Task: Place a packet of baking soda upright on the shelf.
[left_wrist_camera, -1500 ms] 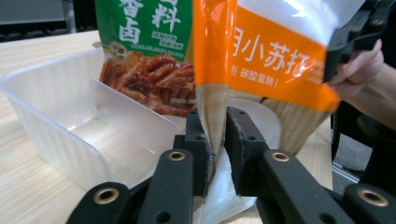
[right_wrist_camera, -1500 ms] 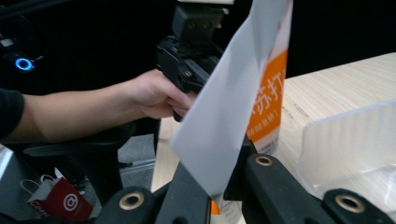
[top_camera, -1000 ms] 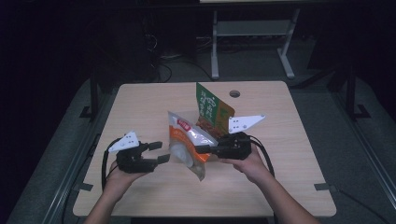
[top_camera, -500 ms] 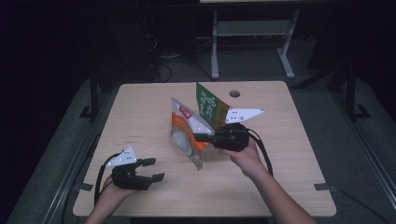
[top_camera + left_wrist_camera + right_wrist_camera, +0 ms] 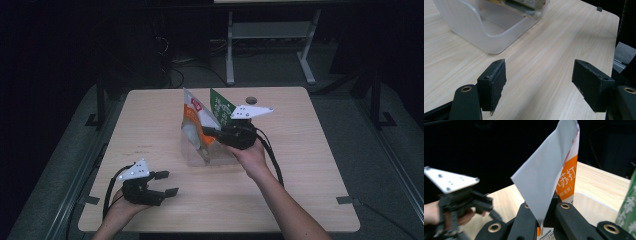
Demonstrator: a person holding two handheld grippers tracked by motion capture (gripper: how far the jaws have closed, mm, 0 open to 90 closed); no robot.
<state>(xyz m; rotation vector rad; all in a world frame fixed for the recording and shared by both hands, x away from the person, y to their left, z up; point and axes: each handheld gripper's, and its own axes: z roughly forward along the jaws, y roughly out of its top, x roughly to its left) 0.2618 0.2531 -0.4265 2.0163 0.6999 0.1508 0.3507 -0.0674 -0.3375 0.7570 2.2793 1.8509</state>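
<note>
1. Right gripper (image 5: 207, 134): jaws clamped on the lower edge of the orange-and-white packet (image 5: 196, 120), pinching it tight; in the right gripper view the packet (image 5: 549, 177) rises upright between the 2 black jaws.
2. Right hand (image 5: 250, 155): wraps the gripper body from below and behind, forearm coming in from the table's near edge, gripper lying about level and pointing at the clear plastic bin (image 5: 197, 156).
3. Packet position: standing tilted over the bin, its lower part at the bin's opening; green packet (image 5: 220, 106) stands just behind it, on the bin's far side.
4. Left gripper (image 5: 167, 183): jaws have just been opening and stand wide apart, nothing between them; bare tabletop shows between the pads (image 5: 496, 85).
5. Left hand (image 5: 125, 207): low at the table's (image 5: 300, 165) near-left corner, well apart from the bin, gripper level and aimed toward the bin (image 5: 486, 32).
</note>
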